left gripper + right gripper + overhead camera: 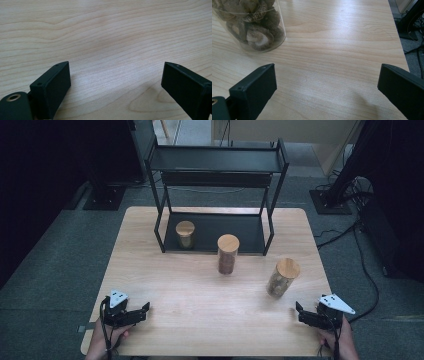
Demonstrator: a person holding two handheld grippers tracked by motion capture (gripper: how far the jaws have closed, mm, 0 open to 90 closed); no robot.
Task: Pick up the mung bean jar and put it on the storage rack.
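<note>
The wooden table (200, 300) has a broad bare stretch along its near half, between the two grippers. The left gripper (144, 309) rests near the near left corner, close to the table's left edge, its jaws spread wide with nothing but wood grain between them, as the left gripper view (115, 75) shows. The right gripper (299, 309) sits near the near right corner, jaws likewise wide apart and holding nothing (327, 82); in the right gripper view the table's right edge runs just beyond its far jaw.

Nearest the right gripper stands the mushroom jar (282, 277), a clear jar with a wooden lid, just ahead and to its left, apart from the jaws. In the right gripper view (249, 25) it holds dried mushrooms packed against the glass.

A taller middle jar (227, 254) with a wooden lid stands upright at the table's centre, with dark brown contents that cannot be made out. Behind it the black shelf rack (217, 160) takes up the far middle. A short jar (185, 235) stands on the rack's lower tray at its left; its contents cannot be told.
</note>
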